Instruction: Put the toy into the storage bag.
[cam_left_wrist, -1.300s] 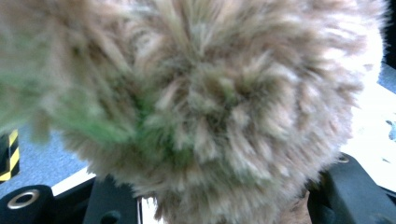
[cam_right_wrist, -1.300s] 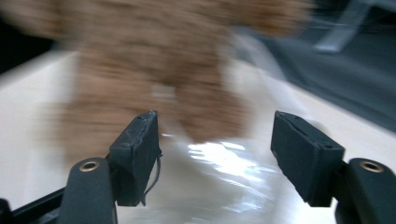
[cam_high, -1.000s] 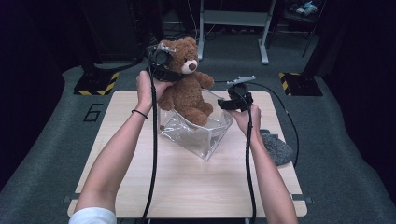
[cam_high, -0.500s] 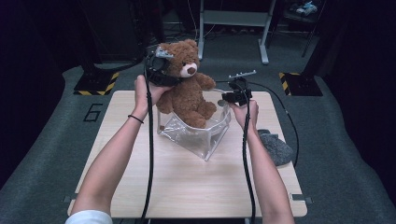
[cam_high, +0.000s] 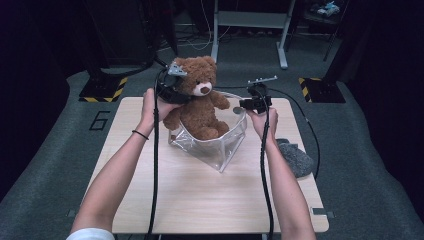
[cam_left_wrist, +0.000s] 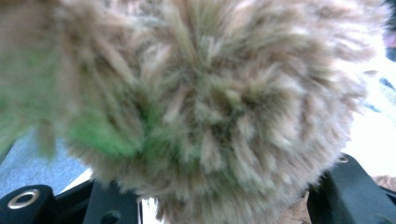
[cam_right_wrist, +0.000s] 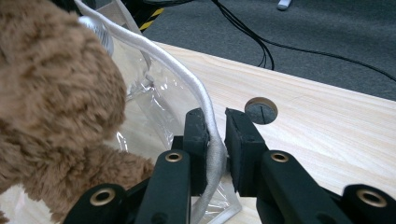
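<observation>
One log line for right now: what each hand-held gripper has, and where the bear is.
left hand-held gripper: shut on bear | right hand-held gripper: just closed on bag rim | bear: legs in bag, head above

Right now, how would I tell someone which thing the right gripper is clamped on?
Find the pale wooden table; near its far middle stands a clear plastic bag with a brown teddy bear going into it. The right gripper pinches the bag's white rim, a thin corded edge. Unlike the furry bear and the grey fuzzy lump at the right edge, it is see-through.
</observation>
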